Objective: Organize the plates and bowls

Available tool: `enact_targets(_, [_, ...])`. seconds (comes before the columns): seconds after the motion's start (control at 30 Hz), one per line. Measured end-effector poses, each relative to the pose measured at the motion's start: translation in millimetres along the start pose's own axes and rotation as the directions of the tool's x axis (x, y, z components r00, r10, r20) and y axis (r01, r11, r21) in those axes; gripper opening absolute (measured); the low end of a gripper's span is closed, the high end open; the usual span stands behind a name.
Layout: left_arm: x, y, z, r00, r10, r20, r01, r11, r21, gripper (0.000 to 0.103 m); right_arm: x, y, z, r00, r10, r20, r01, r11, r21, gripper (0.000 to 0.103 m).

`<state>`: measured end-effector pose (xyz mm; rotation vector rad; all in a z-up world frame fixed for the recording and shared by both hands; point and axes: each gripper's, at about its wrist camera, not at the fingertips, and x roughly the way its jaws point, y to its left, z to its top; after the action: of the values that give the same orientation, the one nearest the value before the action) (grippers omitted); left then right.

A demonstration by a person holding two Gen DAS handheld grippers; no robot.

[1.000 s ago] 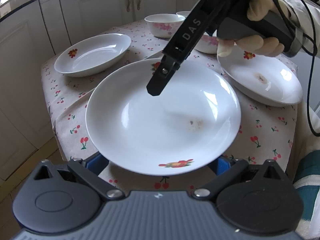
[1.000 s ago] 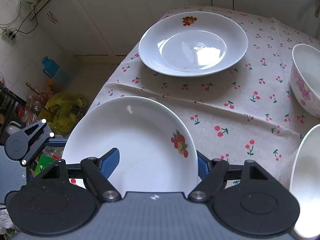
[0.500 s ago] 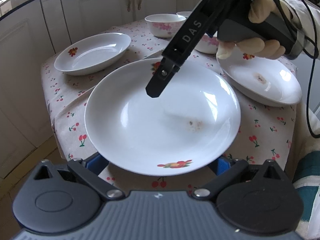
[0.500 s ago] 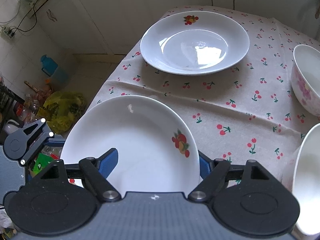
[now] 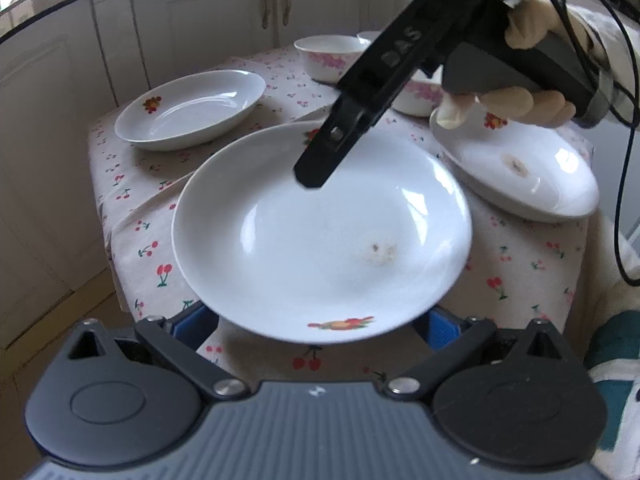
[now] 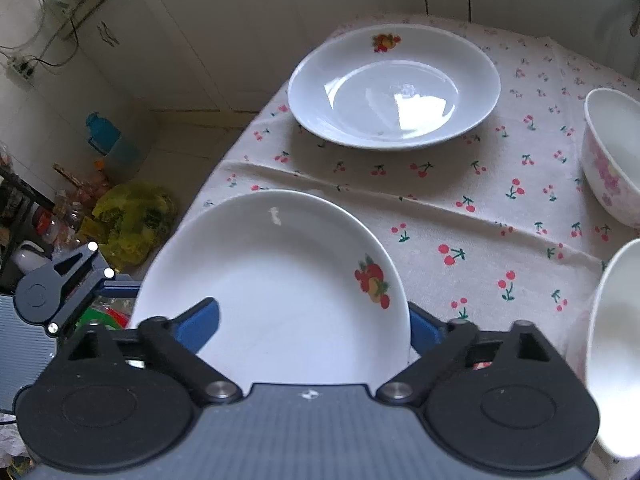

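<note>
A white plate (image 5: 320, 236) with a fruit print is seen held off the near corner of the desk (image 5: 132, 184), which is covered with a cherry-print cloth. The plate's near rim is gripped by the left gripper (image 5: 320, 320); its blue fingers (image 5: 192, 320) are closed on the rim at both sides, though the exact contact is partly hidden under the plate. The right gripper (image 6: 316, 324), held in a gloved hand (image 5: 528, 96), is positioned over the far edge of the same plate; its jaws have just been opening and now stand wide, with one blue finger (image 6: 200, 320) over the plate's inner surface and the other past the rim on the right, the plate between them but not pressed. A second plate (image 6: 394, 84) is set on the far left of the desk, well apart from the held one. A third plate (image 5: 516, 176) with a brown stain lies on the right, just beside the held plate. Pink-flowered bowls (image 5: 332, 56) are seen at the far side of the desk. A yellow bag (image 6: 132, 216) and a blue jug (image 6: 104, 136) are visible on the floor.
</note>
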<state>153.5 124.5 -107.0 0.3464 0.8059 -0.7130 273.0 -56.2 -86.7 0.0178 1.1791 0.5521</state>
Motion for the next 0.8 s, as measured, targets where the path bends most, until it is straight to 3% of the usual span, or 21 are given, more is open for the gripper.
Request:
enact_targets(0.17, [-30, -13, -5, 0.999, 0.03, 0.026, -0.03, 0.999, -0.022, 0.102, -32, 5, -11, 0.999, 0.001, 0.051, 0.0, 1.0, -0.011, 0.103])
enact_targets(0.27, [-49, -24, -5, 0.995, 0.084, 0.048, -0.082, 0.996, -0.034, 0.102, -52, 9, -20, 0.996, -0.003, 0.089, 0.005, 1.0, -0.018, 0.103])
enact_targets(0.53, [-79, -34, 12, 0.96, 0.249, 0.131, -0.236, 0.966, -0.105, 0.102, -109, 15, -51, 0.975, -0.042, 0.22, 0.057, 0.997, -0.058, 0.103])
enact_targets(0.67, [-80, -38, 23, 0.957, 0.25, 0.147, -0.237, 0.966, -0.101, 0.102, -134, 12, -62, 0.956, -0.073, 0.284, 0.095, 0.993, -0.066, 0.103])
enact_targets(0.8, [-70, -65, 34, 0.968, 0.176, 0.176, -0.175, 0.984, -0.022, 0.102, -153, 1, -84, 0.939, -0.088, 0.333, 0.108, 0.993, -0.043, 0.103])
